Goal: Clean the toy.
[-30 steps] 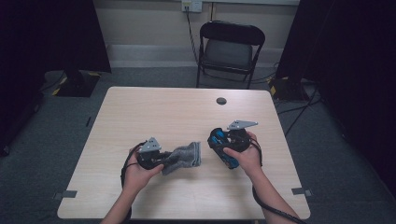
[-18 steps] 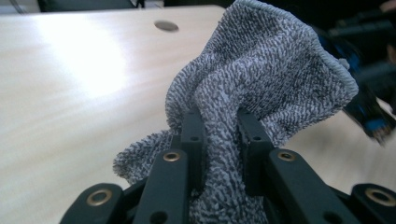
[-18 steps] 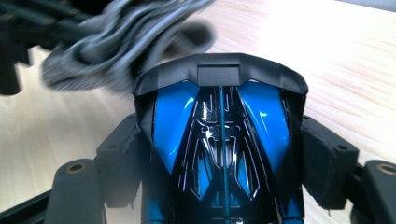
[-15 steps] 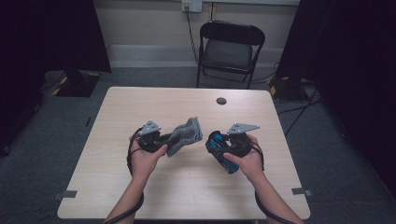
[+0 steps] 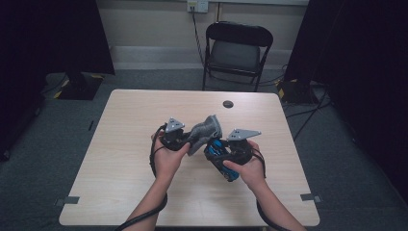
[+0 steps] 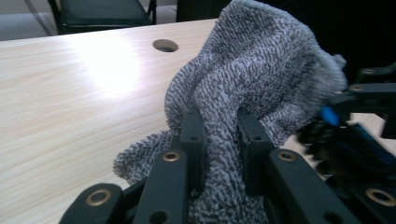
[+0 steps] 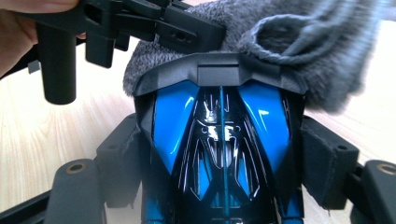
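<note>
From the high view, our left gripper (image 5: 185,139) lifts a grey cloth (image 5: 204,132) over mid-table, its long axis slanting toward the far right corner. In the left gripper view, jaws clench the cloth. In the right gripper view, wide jaws grasp a blue toy car (image 7: 219,144), nose meeting cloth

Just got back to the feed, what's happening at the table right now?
A person holds a gripper in each hand above the table. The left gripper is shut on a grey cloth, and the right gripper is clamped around a blue and black toy car. The cloth lies against the car's front end, so it looks like the car is being wiped. A small dark hole shows in the tabletop farther back, and a folding chair stands behind the table.
</note>
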Tool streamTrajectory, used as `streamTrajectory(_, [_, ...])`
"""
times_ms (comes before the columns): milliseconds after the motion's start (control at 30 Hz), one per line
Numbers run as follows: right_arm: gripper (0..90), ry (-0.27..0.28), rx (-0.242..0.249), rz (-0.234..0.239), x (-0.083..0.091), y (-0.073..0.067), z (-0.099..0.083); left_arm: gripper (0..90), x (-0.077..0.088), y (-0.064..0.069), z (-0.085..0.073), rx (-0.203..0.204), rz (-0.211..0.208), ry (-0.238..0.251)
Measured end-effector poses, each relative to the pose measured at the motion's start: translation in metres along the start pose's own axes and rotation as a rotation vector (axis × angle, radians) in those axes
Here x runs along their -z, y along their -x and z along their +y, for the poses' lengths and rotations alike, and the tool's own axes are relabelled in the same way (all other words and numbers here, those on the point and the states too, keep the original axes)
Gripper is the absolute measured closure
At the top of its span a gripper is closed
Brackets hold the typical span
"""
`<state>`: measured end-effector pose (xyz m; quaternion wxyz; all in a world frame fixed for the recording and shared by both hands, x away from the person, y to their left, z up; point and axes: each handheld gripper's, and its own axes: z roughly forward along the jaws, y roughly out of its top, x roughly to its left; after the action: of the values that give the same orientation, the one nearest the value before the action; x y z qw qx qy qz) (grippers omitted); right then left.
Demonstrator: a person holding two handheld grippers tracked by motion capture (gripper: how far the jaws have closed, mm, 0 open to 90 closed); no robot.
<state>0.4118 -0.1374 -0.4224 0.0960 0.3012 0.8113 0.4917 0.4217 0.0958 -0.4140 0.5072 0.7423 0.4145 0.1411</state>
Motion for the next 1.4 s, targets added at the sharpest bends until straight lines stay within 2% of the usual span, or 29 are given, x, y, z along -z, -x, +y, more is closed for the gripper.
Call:
streamTrajectory(133, [25.5, -0.003, -0.003, -0.018, -0.003, 0.0, -0.001, 76.0, 0.001, 0.003, -0.001, -0.011, -0.028, -0.013])
streamTrajectory(700, [25.5, -0.009, 0.006, -0.054, 0.001, 0.001, 0.002, 77.0, 0.017, 0.01, -0.004, -0.069, -0.124, 0.011])
streamTrajectory(900, [25.5, -0.008, -0.006, -0.068, 0.004, 0.007, 0.0, 77.1, 0.022, 0.011, -0.008, -0.079, -0.151, 0.014])
streamTrajectory(1133, [25.5, -0.011, -0.016, -0.087, 0.008, 0.013, -0.001, 77.1, 0.028, 0.014, -0.011, -0.086, -0.202, 0.021])
streamTrajectory(1400, [25.5, -0.008, -0.039, -0.106, 0.012, 0.023, -0.003, 77.3, 0.033, 0.011, -0.015, -0.096, -0.226, -0.006])
